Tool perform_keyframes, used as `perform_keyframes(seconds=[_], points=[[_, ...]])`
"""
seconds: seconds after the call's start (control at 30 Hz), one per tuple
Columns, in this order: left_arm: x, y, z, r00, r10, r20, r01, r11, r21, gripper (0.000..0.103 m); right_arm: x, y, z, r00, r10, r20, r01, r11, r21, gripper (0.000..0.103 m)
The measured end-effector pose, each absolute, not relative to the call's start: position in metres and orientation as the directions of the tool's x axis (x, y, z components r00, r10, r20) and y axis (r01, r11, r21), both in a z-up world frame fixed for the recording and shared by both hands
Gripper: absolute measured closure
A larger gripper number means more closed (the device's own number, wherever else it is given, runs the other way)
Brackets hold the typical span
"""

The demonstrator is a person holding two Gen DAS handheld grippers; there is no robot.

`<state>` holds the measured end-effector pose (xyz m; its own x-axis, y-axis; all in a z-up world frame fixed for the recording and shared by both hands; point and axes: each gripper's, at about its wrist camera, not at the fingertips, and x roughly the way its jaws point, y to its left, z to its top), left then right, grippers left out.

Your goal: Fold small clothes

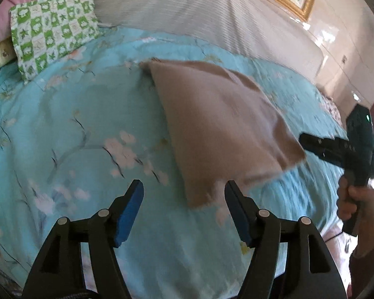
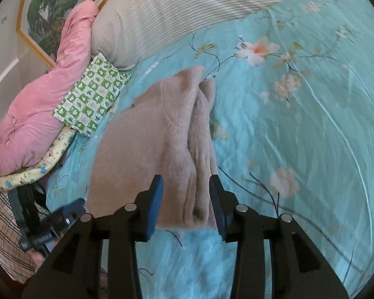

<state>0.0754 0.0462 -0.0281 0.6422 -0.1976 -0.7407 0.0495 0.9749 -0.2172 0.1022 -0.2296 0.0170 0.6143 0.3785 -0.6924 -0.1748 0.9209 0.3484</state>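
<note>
Beige fleece garment (image 2: 162,134) lies folded on the turquoise bed cover (image 2: 299,124), flat so the fold holds. Left claw (image 1: 184,199) hovers released and empty beside it; right claw (image 2: 185,196) stands parted around its near edge (no squeeze visible).

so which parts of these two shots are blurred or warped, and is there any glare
Left wrist view: motion smear on the beige garment and the far bedspread, glare on the glossy wall at upper right, the left gripper sharp. Right wrist view: the garment is clearer, blur low on the bedspread. Both bend at the fisheye rim.
</note>
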Motion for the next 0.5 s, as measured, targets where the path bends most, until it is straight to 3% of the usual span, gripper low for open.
perform_keyframes(seconds=[0.27,0.4,0.47,0.5], points=[[0.087,0.019,-0.051,0.637,-0.083,-0.767,0.052,0.997,-0.065,0.036,0.096,-0.210,0.015,0.620,0.355,-0.700,-0.217,0.935,0.281,0.063],[0.095,0.025,-0.065,0.613,-0.036,-0.789,0.004,0.999,-0.043,0.043,0.097,-0.198,0.006,0.605,0.329,-0.725,-0.245,0.943,0.223,0.065],[0.094,0.029,-0.065,0.623,-0.043,-0.781,-0.004,0.998,-0.059,0.051,0.098,-0.197,0.001,0.595,0.322,-0.737,-0.250,0.945,0.211,0.086],[0.093,0.029,-0.065,0.624,-0.051,-0.780,0.000,0.998,-0.065,0.062,0.099,-0.198,-0.001,0.587,0.318,-0.744,-0.248,0.946,0.209,0.094]])
